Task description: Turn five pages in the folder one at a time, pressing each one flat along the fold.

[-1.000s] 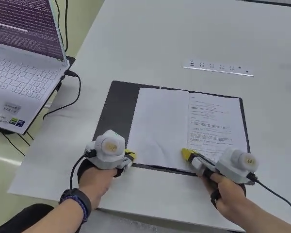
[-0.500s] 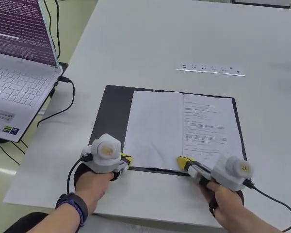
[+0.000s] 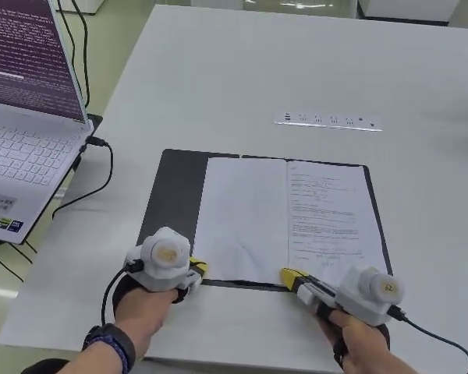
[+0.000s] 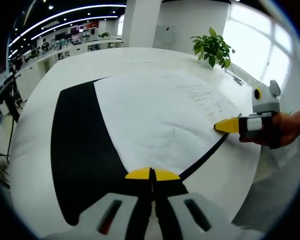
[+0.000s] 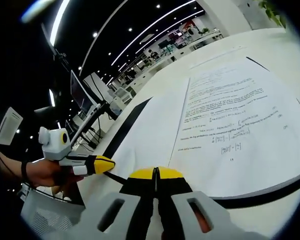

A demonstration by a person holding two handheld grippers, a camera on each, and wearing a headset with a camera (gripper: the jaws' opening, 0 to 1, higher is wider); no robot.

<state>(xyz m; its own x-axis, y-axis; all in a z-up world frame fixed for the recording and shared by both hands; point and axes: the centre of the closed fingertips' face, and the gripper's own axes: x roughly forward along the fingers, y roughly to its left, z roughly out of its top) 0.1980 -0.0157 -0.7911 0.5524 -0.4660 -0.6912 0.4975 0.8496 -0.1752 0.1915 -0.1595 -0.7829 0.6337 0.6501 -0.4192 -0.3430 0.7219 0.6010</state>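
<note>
Left gripper: jaws clenched, empty, tips at lower edge of open folder, frame centre. Right gripper: jaws clenched, empty, tips at fold's bottom. Printed page text illegible; laptop cropped upper left.

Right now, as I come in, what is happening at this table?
A person holds a yellow-tipped gripper in each hand at an open black folder on the white table. The left gripper, jaws shut, sits at the near edge by the blank white page. The right gripper, also shut, points at the bottom of the fold, beside the printed page.
</note>
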